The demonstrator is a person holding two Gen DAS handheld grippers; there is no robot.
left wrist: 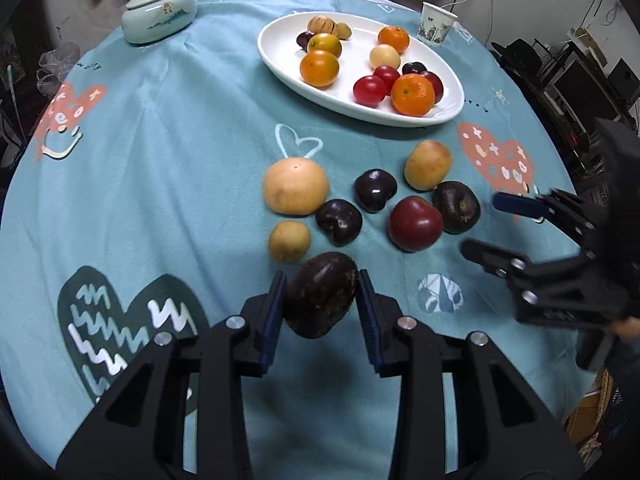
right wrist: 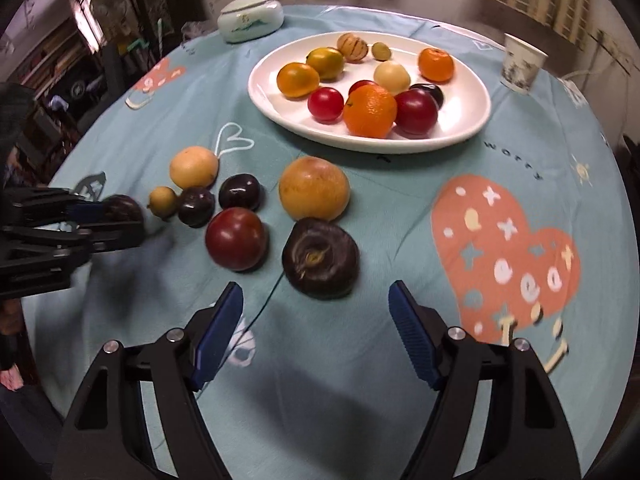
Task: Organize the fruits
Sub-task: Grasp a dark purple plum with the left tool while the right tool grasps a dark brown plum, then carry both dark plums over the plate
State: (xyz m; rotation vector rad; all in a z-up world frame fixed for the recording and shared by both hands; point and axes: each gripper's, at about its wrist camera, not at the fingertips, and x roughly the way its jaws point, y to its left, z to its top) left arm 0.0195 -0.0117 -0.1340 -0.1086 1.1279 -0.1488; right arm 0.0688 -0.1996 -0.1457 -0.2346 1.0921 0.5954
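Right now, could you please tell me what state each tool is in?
Left tool: closed on the dark purple fruit.
Right tool: open, holding nothing.

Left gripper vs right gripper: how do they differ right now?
The left gripper has its blue pads against a dark purple fruit, one on each side; the right gripper holds nothing. Left jaws stand narrow around that fruit; right jaws stand wide, with bare tablecloth between them. The right one points toward another dark fruit lying just ahead of its tips. Shared: black frames, blue ribbed pads, both angled down over the table.
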